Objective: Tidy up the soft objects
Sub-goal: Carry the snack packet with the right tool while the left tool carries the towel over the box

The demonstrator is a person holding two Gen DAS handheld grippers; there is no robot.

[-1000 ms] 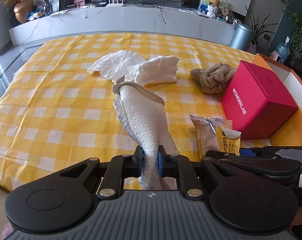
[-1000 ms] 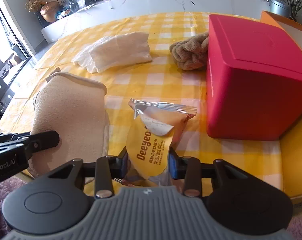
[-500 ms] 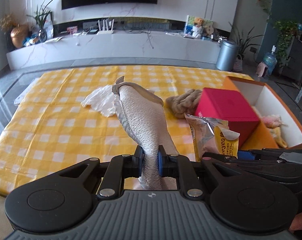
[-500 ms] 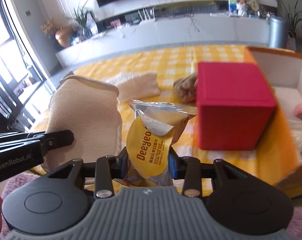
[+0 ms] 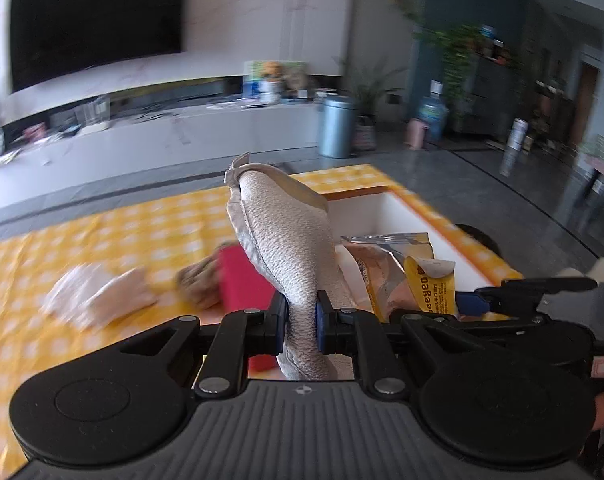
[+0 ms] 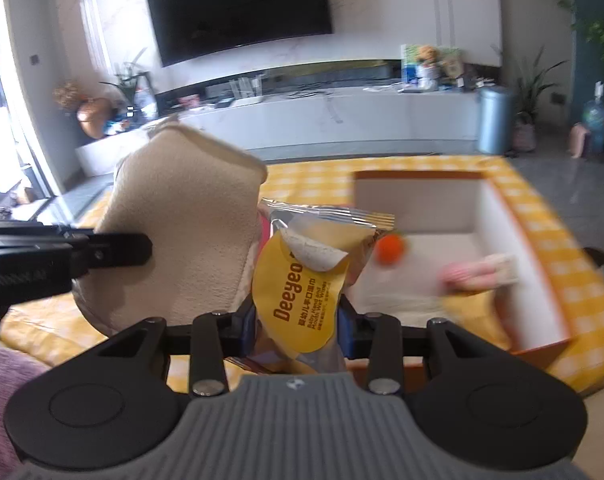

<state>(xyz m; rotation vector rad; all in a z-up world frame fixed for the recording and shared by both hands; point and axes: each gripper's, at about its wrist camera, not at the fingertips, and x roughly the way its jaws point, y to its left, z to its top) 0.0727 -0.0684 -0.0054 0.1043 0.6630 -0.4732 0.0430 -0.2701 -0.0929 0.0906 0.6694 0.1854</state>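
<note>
My left gripper (image 5: 302, 326) is shut on a beige fabric mitt (image 5: 286, 240) and holds it upright above the table. The mitt also shows in the right wrist view (image 6: 182, 232). My right gripper (image 6: 298, 330) is shut on a yellow wet-wipes pack (image 6: 302, 276), also seen in the left wrist view (image 5: 405, 280), held up beside the mitt. An orange box with a white inside (image 6: 501, 216) lies ahead at the right; it holds an orange ball (image 6: 389, 250) and a pink soft item (image 6: 473, 276).
On the yellow checked tablecloth (image 5: 102, 232) lie a red box (image 5: 242, 280), a brown knitted item (image 5: 198, 284) and a white cloth (image 5: 98, 296), all blurred. A TV console (image 6: 341, 116) and a grey bin (image 6: 495, 120) stand beyond the table.
Both grippers have lifted with their loads and swung right toward the orange box. The table items now lie lower and to the left; the box's inside has come into view.
</note>
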